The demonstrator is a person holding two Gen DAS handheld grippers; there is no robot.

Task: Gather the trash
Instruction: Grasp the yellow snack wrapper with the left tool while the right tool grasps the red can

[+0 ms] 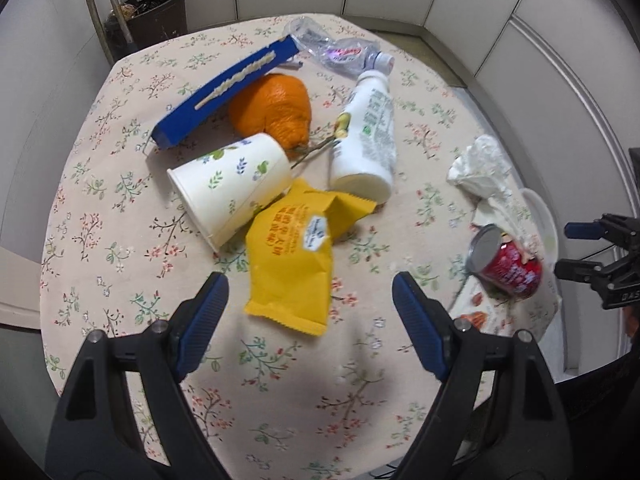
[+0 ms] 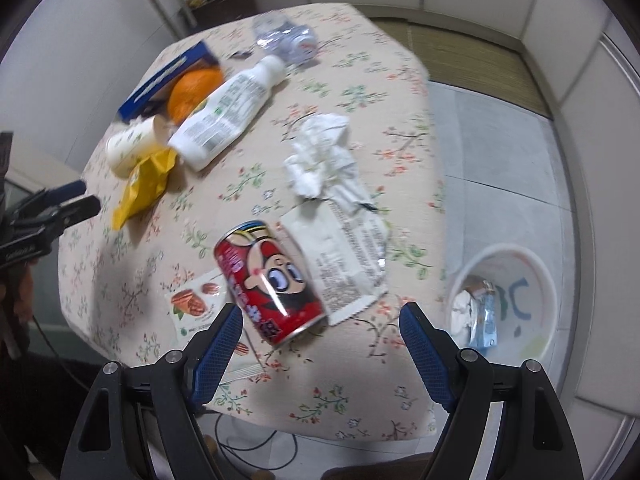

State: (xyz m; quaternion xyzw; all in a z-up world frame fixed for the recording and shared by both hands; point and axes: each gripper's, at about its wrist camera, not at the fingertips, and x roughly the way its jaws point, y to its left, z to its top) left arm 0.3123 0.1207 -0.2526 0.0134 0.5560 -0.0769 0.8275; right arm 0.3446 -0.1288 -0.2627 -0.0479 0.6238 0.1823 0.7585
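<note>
Left tool (image 1: 310, 300) hangs over the worktop (image 1: 120, 240) with its blue pads spread wide and nothing between them; the near end of a yellow snack bag (image 1: 290, 264) lies just ahead of the gap. Right tool (image 2: 320, 326) likewise stands wide apart and empty, poised above a red drink can (image 2: 268, 280) lying on its side. The worktop carries a floral cloth. Trash on it, left group: a paper cup (image 1: 232, 188) tipped over, touching the yellow bag; an orange (image 1: 276, 110) behind the cup; a blue box (image 1: 224, 92) leaning across the orange; a white plastic bottle (image 1: 366, 136) on its side just beside the orange; a crushed clear bottle (image 1: 340, 52) at the far edge. Right group: crumpled tissue (image 2: 320, 152), a white wrapper (image 2: 348, 256) touching the can, a nut packet (image 2: 196, 300) flat under the can's near side. On the floor, off the worktop's right edge, a white bin (image 2: 536, 264) holds a few wrappers. A dark bin (image 1: 156, 16) stands beyond the far corner.
</note>
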